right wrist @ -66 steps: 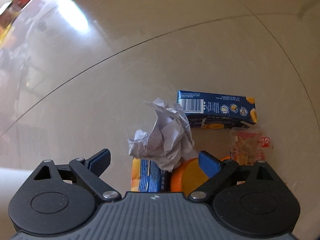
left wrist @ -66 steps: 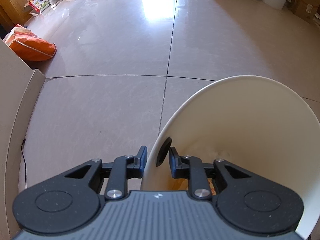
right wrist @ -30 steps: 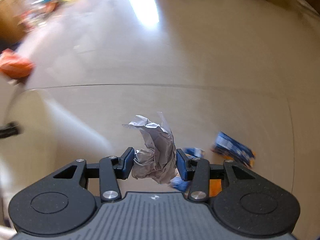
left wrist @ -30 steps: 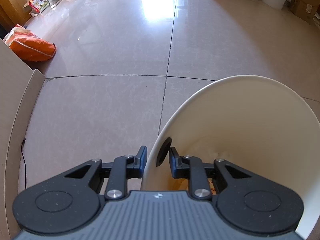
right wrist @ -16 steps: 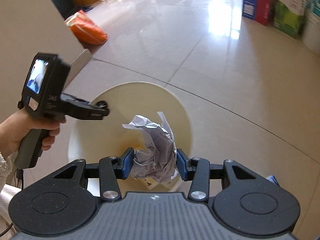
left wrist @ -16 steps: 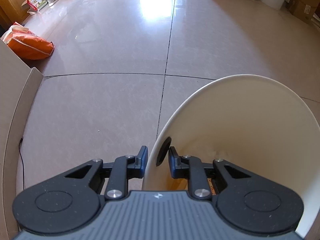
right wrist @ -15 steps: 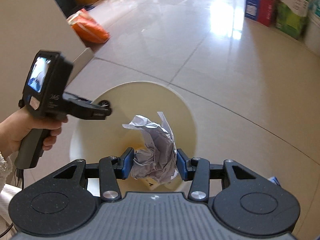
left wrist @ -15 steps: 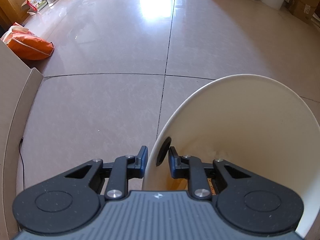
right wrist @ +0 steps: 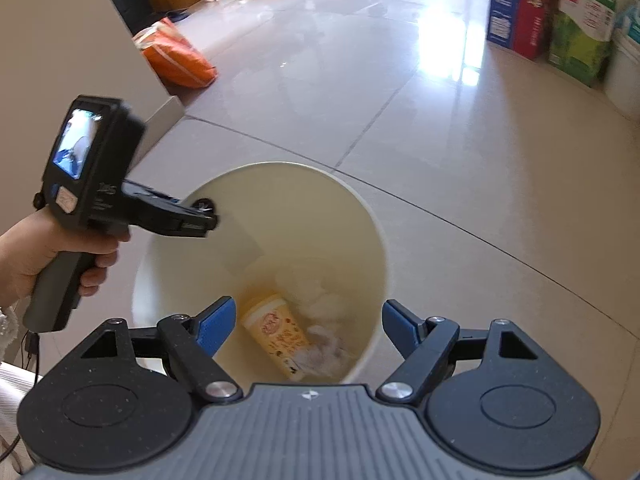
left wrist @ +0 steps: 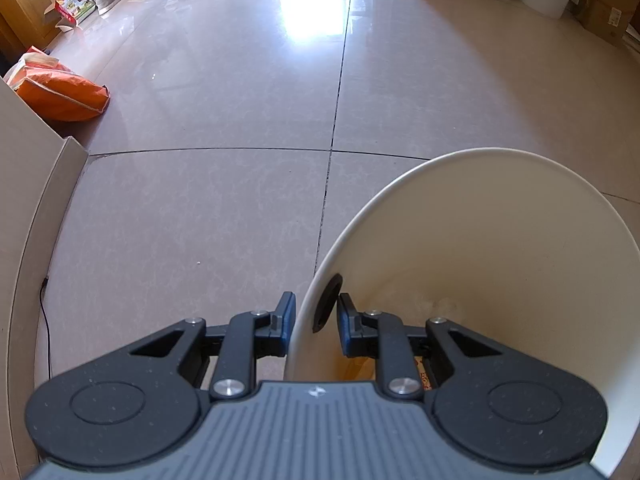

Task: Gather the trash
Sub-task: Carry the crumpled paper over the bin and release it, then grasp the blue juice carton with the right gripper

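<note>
we hold a round cream bucket (right wrist: 376,240) by its rim with our left gripper (left wrist: 312,320); its two dark fingers pinch the thin wall tight, one outside and one inside, right by a small round hole; our hand (right wrist: 36,256) wraps the grey handle; the bucket sits on the shiny tile floor (left wrist: 240,120), just in front of both grippers; down at the bottom lies a yellow cup (right wrist: 278,332) on its side, and next to it the crumpled paper (right wrist: 324,332), white and a bit blurry; our right gripper (right wrist: 306,324) hangs over the bucket mouth with its blue pads spread wide and nothing between them; half a second ago it squeezed that paper ball between its pads, and its jaws have just been opening, so the paper is now down in the bucket; the left gripper has not changed its pinch; the bucket looks smooth and plain like plastic, the paper is all wrinkly, the cup is a long round tube with little pictures; far off to the left of the grippers lies a soft orange bag (left wrist: 60,92).
</note>
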`<state>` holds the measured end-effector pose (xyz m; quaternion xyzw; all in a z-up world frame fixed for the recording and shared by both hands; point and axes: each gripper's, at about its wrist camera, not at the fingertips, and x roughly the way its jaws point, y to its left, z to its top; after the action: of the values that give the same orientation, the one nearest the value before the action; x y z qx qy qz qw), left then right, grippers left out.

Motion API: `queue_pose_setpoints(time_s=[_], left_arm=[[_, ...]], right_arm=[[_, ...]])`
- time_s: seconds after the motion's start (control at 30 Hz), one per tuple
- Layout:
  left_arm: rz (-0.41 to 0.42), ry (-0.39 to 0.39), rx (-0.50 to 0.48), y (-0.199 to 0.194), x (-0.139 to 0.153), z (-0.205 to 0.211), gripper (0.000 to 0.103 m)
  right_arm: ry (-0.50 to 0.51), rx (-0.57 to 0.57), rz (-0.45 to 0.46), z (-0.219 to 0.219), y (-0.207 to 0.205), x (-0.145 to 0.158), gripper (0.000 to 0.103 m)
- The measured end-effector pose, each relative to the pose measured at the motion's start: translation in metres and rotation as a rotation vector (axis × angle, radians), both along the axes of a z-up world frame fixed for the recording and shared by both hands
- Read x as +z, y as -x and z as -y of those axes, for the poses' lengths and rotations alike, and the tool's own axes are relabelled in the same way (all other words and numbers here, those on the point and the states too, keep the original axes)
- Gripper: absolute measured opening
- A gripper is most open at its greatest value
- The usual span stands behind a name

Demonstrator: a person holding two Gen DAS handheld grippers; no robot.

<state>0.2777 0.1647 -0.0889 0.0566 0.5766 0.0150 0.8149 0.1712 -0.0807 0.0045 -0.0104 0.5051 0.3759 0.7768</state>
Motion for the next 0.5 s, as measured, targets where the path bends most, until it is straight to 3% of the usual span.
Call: queue_pose_setpoints(time_s=[0.23, 0.5], left_arm=[[-0.002, 0.003, 0.01, -0.001, 0.001, -0.002, 0.021], [-0.001, -0.003, 0.006, -0.001, 0.0, -0.003, 0.021]], right_arm=[[0.02, -0.071, 0.03, 0.056, -0.006, -0.024, 0.088], [0.051, -0.224, -0.141, 0.105, -0.023, -0.101, 0.088]])
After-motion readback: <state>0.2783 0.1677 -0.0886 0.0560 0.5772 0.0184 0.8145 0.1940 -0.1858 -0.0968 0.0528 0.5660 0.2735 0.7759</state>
